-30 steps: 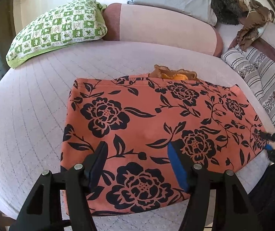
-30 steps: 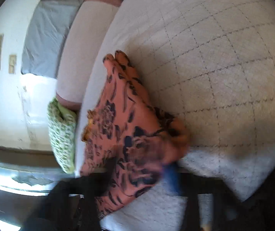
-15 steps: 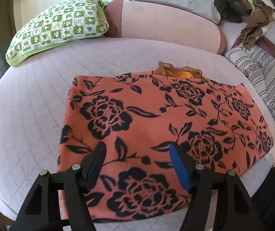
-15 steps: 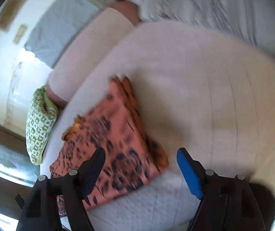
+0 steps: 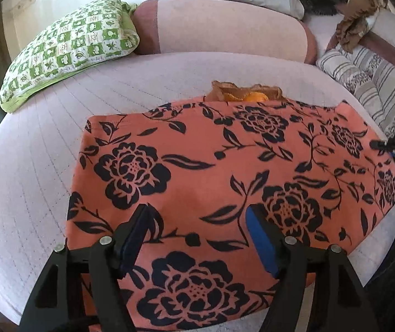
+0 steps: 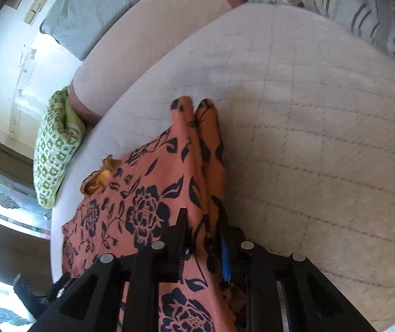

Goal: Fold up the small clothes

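A green-and-white checked pillow (image 5: 67, 49) lies at the far left of a pale quilted bed (image 5: 31, 144), next to a pink bolster (image 5: 225, 30) set along the back. Spread flat across the middle of the bed is an orange garment with a black flower print (image 5: 197, 166), an orange-brown bit of cloth (image 5: 246, 92) peeking out from under its far edge. The left gripper (image 5: 197, 224) hovers over the garment's near part, its jaws parted and opening wider, nothing pinched between them. Farther right, the right gripper (image 6: 203, 235) is closing on the garment's right-hand edge, a gathered ridge of the printed fabric caught between its narrow jaws. Striped cushions (image 5: 363, 80) line the bed's right side, a brown crumpled cloth (image 5: 355, 25) lying just behind them.
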A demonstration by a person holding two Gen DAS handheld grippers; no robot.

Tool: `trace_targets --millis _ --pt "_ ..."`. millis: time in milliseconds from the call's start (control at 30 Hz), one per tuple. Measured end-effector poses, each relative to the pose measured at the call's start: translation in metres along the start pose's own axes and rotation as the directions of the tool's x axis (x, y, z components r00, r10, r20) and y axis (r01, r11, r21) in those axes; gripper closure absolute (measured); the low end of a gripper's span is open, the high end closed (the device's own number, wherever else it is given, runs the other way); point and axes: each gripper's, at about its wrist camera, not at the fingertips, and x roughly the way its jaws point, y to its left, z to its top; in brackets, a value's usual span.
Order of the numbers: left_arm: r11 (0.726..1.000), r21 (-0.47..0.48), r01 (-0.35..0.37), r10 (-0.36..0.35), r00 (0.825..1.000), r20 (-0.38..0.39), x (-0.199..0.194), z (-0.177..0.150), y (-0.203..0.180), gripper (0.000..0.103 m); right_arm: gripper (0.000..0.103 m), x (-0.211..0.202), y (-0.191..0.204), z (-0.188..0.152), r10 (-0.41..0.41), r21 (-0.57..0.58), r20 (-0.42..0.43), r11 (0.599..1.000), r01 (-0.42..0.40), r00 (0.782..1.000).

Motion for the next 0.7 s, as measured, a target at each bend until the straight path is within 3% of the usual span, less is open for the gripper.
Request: trace_targets --millis 67,100,133,167,233,333,400,433,500,633,700 --pt "1.0 -0.006 -0.01 0.01 0.999 -0.033 0.007 0.0 -0.001 0.031 0.061 0.014 -0.002 0.005 -0.045 0.005 -0.066 0.999 0.046 0.997" --pt "1.0 -0.008 -0.011 0.011 0.999 -0.033 0.007 -0.001 -0.001 0.031 0.055 0.011 -0.003 0.008 -0.034 0.015 -0.055 0.999 0.035 0.998" --pt "1.0 -0.008 -0.009 0.009 1.0 -0.026 0.006 -0.003 -0.002 0.031 0.036 0.004 0.0 0.011 -0.054 0.004 -0.017 0.999 0.054 0.998" --pt "1.0 -0.003 -0.009 0.009 1.0 -0.027 0.006 -0.004 -0.003 0.03 0.027 -0.004 0.006 0.016 -0.079 -0.017 0.034 0.997 0.08 0.996" --pt "1.0 0.013 -0.016 0.017 0.999 -0.032 0.008 -0.005 -0.005 0.03 0.026 -0.011 0.015 0.028 -0.094 -0.054 0.095 0.994 0.099 0.991" --pt "1.0 0.005 -0.014 0.014 0.999 -0.036 0.009 -0.004 -0.004 0.03 0.026 0.016 0.025 0.053 -0.078 -0.09 0.082 0.992 0.085 0.994" --pt "1.0 0.001 -0.013 0.013 0.999 -0.038 0.008 -0.004 -0.004 0.03 0.037 0.052 0.013 0.061 -0.191 -0.048 0.014 0.98 0.192 0.981" --pt "1.0 0.002 -0.015 0.015 0.999 -0.039 0.008 -0.004 -0.004 0.03 0.042 0.052 0.007 0.062 -0.194 -0.016 0.027 0.981 0.194 0.981" --pt "1.0 0.003 -0.015 0.015 0.999 -0.036 0.007 -0.006 -0.004 0.03 0.042 0.037 0.015 0.06 -0.209 -0.008 0.077 0.978 0.21 0.975" --pt "1.0 0.007 -0.021 0.021 0.999 -0.034 0.008 -0.007 -0.005 0.028 0.04 0.005 0.042 0.044 -0.139 -0.081 0.161 0.985 0.153 0.977" --pt "1.0 0.005 -0.019 0.019 0.999 -0.034 0.008 -0.008 -0.005 0.028 0.035 0.005 0.049 0.036 -0.062 -0.139 0.147 0.987 0.083 0.987"
